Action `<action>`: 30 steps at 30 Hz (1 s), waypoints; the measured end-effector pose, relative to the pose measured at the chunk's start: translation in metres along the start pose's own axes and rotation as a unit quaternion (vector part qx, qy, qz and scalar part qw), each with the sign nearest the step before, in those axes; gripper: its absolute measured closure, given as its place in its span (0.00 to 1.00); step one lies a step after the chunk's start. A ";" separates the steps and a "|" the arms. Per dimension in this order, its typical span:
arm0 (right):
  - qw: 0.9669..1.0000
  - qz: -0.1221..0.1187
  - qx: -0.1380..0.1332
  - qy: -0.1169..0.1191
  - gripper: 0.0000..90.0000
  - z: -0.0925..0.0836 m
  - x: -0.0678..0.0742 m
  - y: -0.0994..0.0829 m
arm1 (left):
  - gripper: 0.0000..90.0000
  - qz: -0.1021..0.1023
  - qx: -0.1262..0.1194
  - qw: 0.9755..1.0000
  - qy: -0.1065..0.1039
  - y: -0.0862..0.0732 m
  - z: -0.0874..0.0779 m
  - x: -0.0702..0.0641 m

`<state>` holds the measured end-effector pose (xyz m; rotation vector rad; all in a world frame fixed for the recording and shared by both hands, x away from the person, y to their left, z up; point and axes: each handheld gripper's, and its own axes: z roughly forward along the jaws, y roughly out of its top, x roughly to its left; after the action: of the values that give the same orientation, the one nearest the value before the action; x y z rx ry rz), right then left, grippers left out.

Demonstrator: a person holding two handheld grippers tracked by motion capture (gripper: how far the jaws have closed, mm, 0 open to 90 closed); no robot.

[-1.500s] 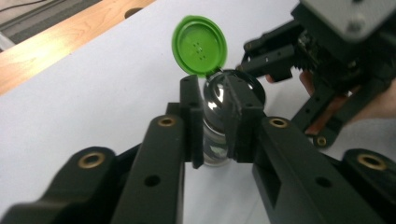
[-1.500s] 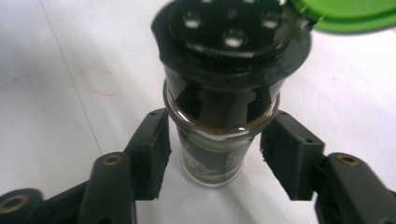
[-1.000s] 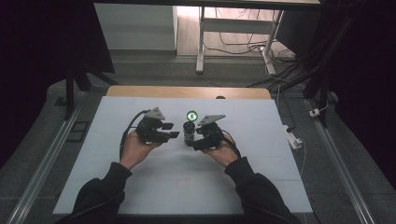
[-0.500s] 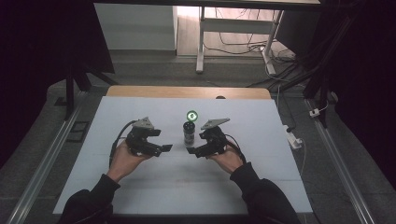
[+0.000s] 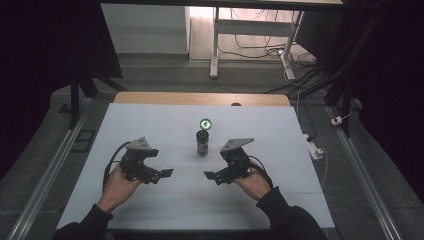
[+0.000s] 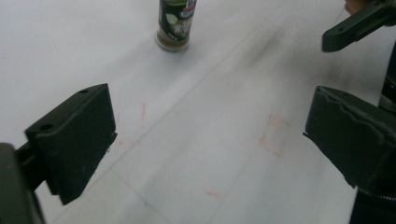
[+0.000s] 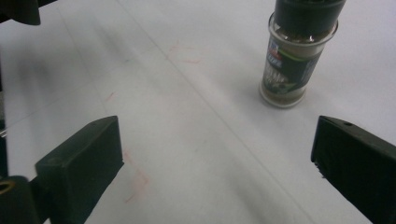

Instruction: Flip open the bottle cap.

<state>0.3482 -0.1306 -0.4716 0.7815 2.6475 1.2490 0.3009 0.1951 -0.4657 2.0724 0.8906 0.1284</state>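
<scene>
Both hands hold their tongs, left (image 5: 166, 173) and right (image 5: 209, 175), spread and empty, tips facing inward above the tabletop (image 5: 150, 125), while the right gripper view reveals the label of the spice jar (image 7: 299, 56).

Spice jar (image 5: 202, 142): upright on the table, dark cap, printed label, brownish contents.
Green ring light (image 5: 205, 123): glowing, just behind the jar.
Table (image 5: 150, 125): white top, wooden strip along the far edge.
Red marks (image 6: 274, 135): faint outlines on the white surface.
Power strip (image 5: 314, 149): floor, right of the table.
Cables (image 5: 260, 42): floor, beyond the table.
</scene>
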 end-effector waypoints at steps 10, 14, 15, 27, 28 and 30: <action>1.000 0.016 -0.012 -0.012 0.00 -0.034 0.010 -0.023 | 0.00 -0.007 -0.017 1.000 0.020 -0.035 -0.029 -0.013; 1.000 0.017 -0.015 -0.021 0.00 -0.047 0.013 -0.033 | 0.00 -0.011 -0.022 0.999 0.027 -0.048 -0.041 -0.017; 0.999 0.018 -0.015 -0.025 0.00 -0.051 0.014 -0.036 | 0.00 -0.014 -0.024 0.999 0.026 -0.051 -0.044 -0.018; 0.994 0.065 -0.044 -0.082 0.00 -0.106 0.012 -0.082 | 0.00 -0.039 -0.037 0.997 0.060 -0.087 -0.077 -0.025; 0.993 0.071 -0.046 -0.085 0.00 -0.110 0.011 -0.086 | 0.00 -0.042 -0.039 0.996 0.063 -0.090 -0.080 -0.025; 0.991 0.080 -0.049 -0.096 0.00 -0.118 0.010 -0.094 | 0.00 -0.047 -0.041 0.996 0.069 -0.096 -0.084 -0.025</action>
<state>0.2652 -0.2571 -0.4634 1.0585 2.3944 1.2582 0.1969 0.2723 -0.4789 1.9610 1.0475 0.2554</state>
